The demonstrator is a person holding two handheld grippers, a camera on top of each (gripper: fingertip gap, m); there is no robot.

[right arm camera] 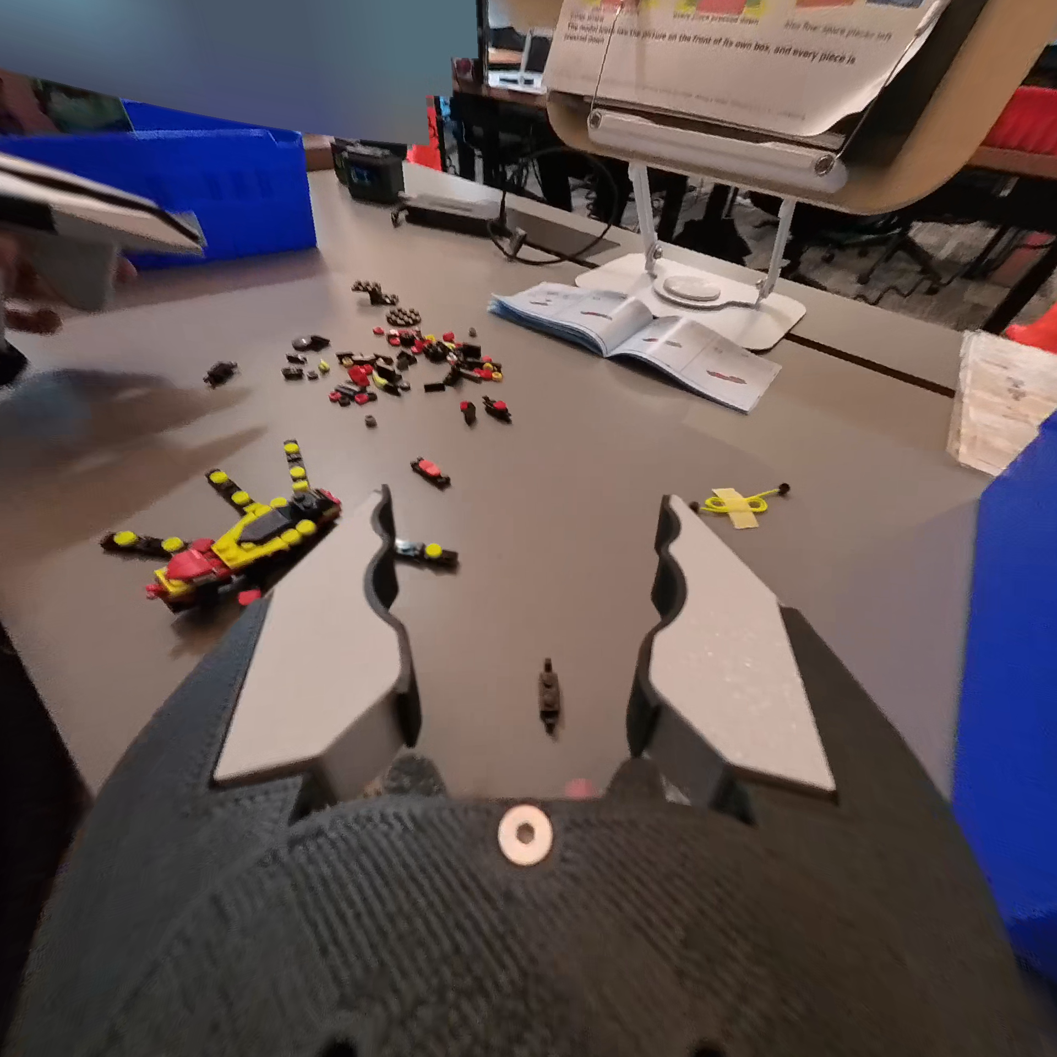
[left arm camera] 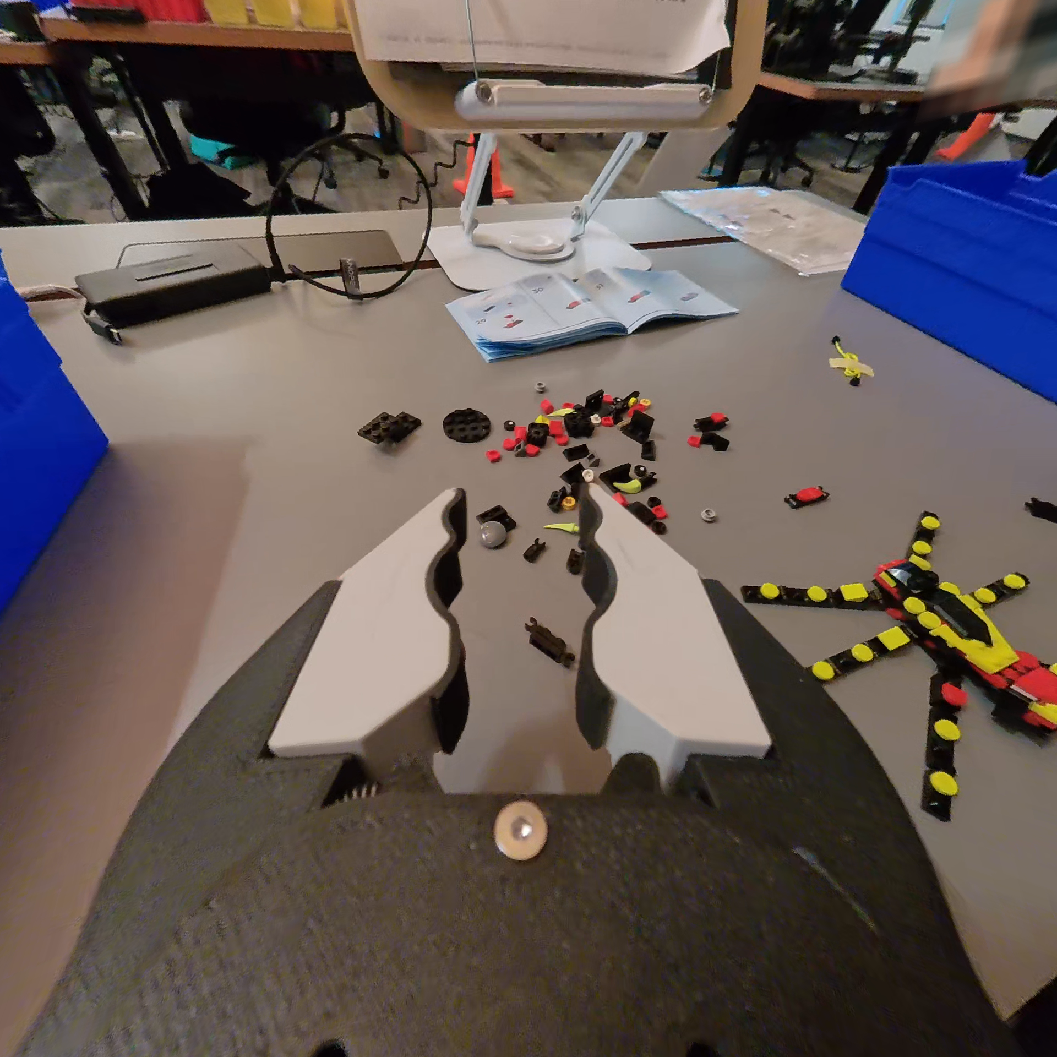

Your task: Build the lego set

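A part-built red, yellow and black lego model (left arm camera: 938, 629) with studded black legs lies on the grey table; it also shows in the right wrist view (right arm camera: 246, 543). A pile of small black, red and yellow loose pieces (left arm camera: 589, 440) lies farther back, also in the right wrist view (right arm camera: 400, 366). My left gripper (left arm camera: 523, 495) is open and empty above the table, with a small black piece (left arm camera: 549, 642) lying between its fingers. My right gripper (right arm camera: 523, 497) is wide open and empty, with a small black piece (right arm camera: 549, 695) on the table between its fingers.
An open instruction booklet (left arm camera: 589, 312) lies in front of a white document stand (left arm camera: 537, 251). Blue bins stand at the right (left arm camera: 961, 257) and left (left arm camera: 34, 434). A black power brick with cable (left arm camera: 171, 286) sits at the back left. A yellow string piece (right arm camera: 738, 506) lies at the right.
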